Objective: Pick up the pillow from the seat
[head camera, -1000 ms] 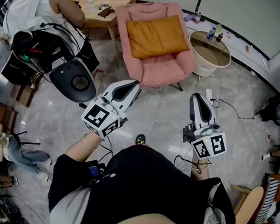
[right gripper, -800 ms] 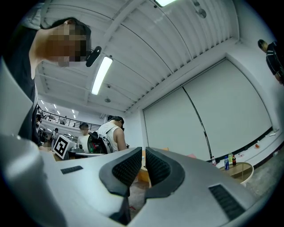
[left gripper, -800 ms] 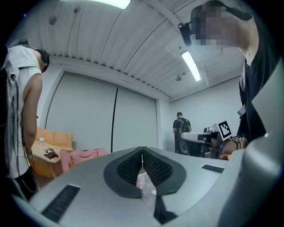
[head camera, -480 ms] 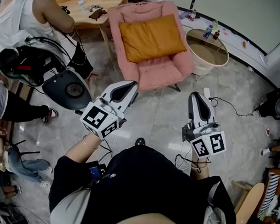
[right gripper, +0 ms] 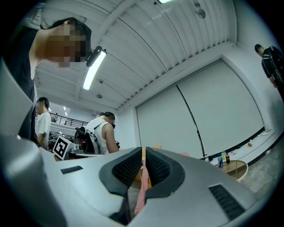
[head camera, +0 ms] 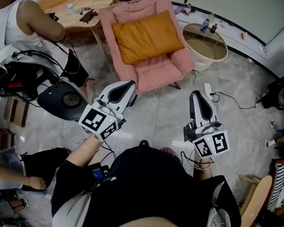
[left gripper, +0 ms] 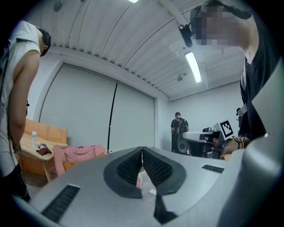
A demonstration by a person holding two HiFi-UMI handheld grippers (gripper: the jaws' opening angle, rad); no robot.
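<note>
Fingers (left gripper: 156, 169) of the left gripper (head camera: 131, 87) are pressed together with nothing between them. Those of the right gripper (head camera: 196, 94) are likewise closed on nothing (the pink and orange strip showing below its pads is the chair beyond them). Each gripper carries a cube with black-and-white square markers, the left cube (head camera: 99, 123) and the right cube (head camera: 210, 144); these patterns are the only print that can be made out.

Two small plastic bottles (head camera: 207, 28) stand at the far edge of a round cream side table with a raised rim (head camera: 200, 56). Their labels are too small to read, and what is in them cannot be told. A low light-wood table (head camera: 80, 2) to the left of the chair holds a few small items, too small to name.

A mustard-orange rectangular fabric pillow (head camera: 147, 36) lies on the pink upholstered armchair (head camera: 157, 75). It covers the back part of the seat and leans against the backrest. It is turned slightly askew, plump, with soft creases and a seamed edge. Both grippers are well apart from it, over the grey stone-patterned floor (head camera: 160, 116), pointing toward the chair.
</note>
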